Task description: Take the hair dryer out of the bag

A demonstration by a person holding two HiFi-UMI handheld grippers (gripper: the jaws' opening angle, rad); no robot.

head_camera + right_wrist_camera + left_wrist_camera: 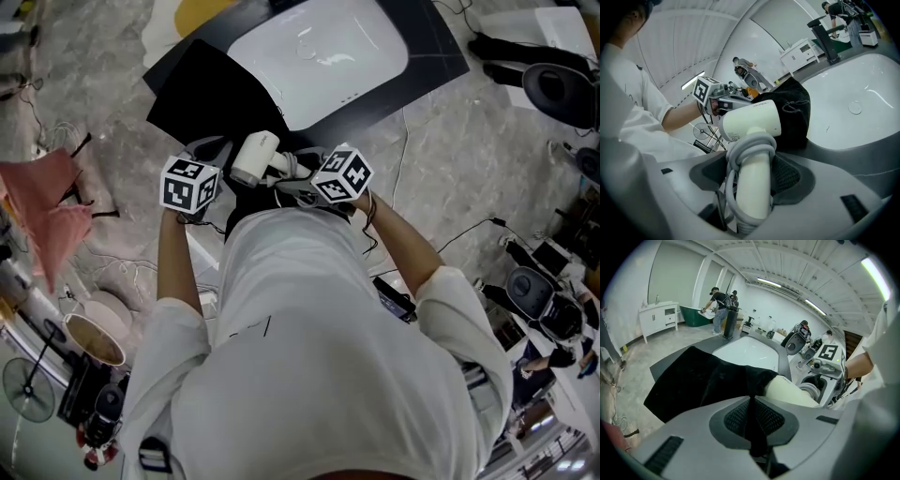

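The white hair dryer (255, 157) has its grey cord wound round the handle. My right gripper (754, 164) is shut on that handle, with the dryer's body (750, 123) pointing away toward the black bag (794, 117). My left gripper (751, 401) is shut on a fold of the bag's black fabric (698, 378). The dryer's cream body (787, 390) lies at the bag's mouth, and its front end is hidden by the cloth. In the head view both grippers meet in front of my chest, the left gripper (211, 155) left of the dryer and the right gripper (289, 171) right of it.
The bag (202, 89) lies on a dark counter (431, 47) beside a white basin (319, 56) with a black faucet (825, 37). Cables trail on the floor (469, 234). A pink cloth (52, 202) hangs at left. Two people (719, 303) stand far off.
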